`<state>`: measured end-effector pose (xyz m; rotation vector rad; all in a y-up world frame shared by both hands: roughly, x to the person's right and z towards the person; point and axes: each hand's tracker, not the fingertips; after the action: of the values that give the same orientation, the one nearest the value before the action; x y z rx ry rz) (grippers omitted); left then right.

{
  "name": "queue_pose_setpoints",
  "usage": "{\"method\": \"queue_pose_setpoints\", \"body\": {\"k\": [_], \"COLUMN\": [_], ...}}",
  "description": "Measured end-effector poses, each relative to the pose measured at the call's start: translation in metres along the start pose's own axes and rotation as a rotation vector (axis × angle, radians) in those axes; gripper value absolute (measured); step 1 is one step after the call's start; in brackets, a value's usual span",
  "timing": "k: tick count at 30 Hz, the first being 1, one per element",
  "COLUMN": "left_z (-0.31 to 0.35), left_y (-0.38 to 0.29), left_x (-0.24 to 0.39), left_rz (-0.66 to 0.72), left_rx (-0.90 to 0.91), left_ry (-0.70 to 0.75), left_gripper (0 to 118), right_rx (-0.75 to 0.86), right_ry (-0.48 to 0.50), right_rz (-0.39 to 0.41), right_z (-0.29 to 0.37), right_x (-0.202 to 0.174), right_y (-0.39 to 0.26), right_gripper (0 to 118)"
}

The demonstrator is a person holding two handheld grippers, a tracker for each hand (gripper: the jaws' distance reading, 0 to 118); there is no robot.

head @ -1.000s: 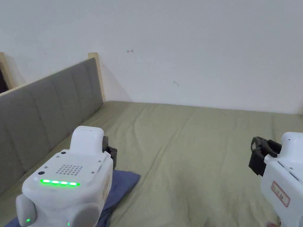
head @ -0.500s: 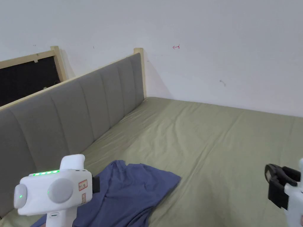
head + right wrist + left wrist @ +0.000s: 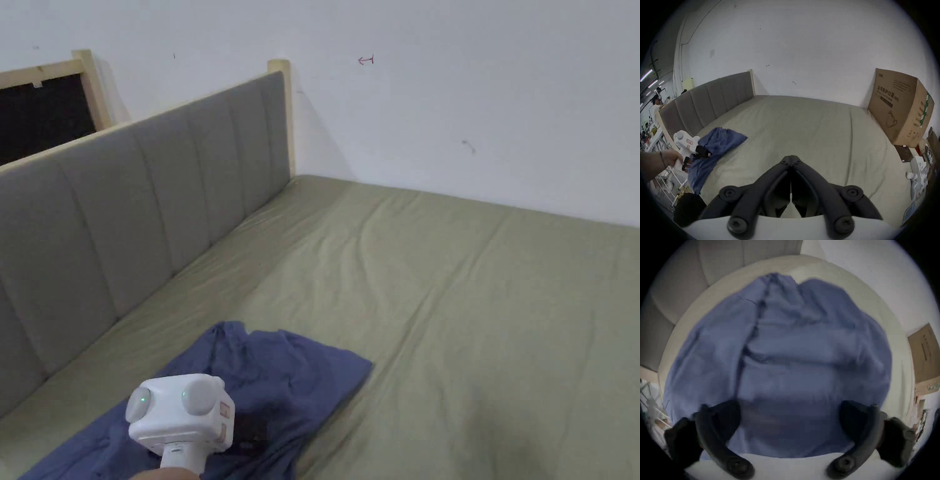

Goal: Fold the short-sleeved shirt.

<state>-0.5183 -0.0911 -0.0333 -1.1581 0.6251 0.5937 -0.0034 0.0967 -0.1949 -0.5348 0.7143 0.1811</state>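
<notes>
A blue short-sleeved shirt [image 3: 294, 375] lies crumpled on the olive bed sheet [image 3: 475, 300] near the bed's front left, beside the headboard. My left gripper [image 3: 250, 431] hovers low over the shirt's near part; in the left gripper view the shirt [image 3: 802, 345] spreads ahead of the left gripper [image 3: 789, 415], whose jaws stand wide apart with nothing between them. The right gripper view shows the right gripper [image 3: 790, 158] with jaws pressed together, empty, held over the sheet's near edge, well to the right of the shirt [image 3: 721, 142] and of the left gripper [image 3: 695, 154].
A grey padded headboard [image 3: 125, 187] with a wooden frame runs along the left. A white wall [image 3: 469, 94] backs the bed. A large cardboard box [image 3: 899, 110] stands at the bed's right end. Clutter and a wire rack [image 3: 664, 178] sit off the left side.
The head camera has swung left and down. My left gripper has dropped lower onto the shirt. The right gripper has left the head view.
</notes>
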Motion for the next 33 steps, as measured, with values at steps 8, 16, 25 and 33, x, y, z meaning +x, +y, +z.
{"method": "queue_pose_setpoints", "body": {"k": [8, 16, 25, 33], "left_z": [0.027, 0.079, 0.230, 0.421], "left_y": [-0.044, -0.041, -0.056, -0.064], "left_x": [0.042, 0.012, -0.021, 0.073], "left_rz": [-0.052, 0.026, -0.083, -0.258], "left_rx": [0.219, 0.275, 0.675, 1.057], "left_ry": [0.126, 0.127, 0.110, -0.253], "left_gripper": [118, 3, 3, 3], "right_rx": [0.011, 0.051, 0.092, 0.239], "right_ry": [0.029, 0.063, 0.079, 0.037], "right_rz": [0.044, 0.046, -0.036, -0.126], "right_z": [-0.004, 0.018, 0.045, 0.088], "right_x": [-0.010, -0.013, 0.004, 0.039], "right_y": [-0.009, -0.008, -0.007, -0.001], "right_gripper": [0, 0, 0, 0]}}
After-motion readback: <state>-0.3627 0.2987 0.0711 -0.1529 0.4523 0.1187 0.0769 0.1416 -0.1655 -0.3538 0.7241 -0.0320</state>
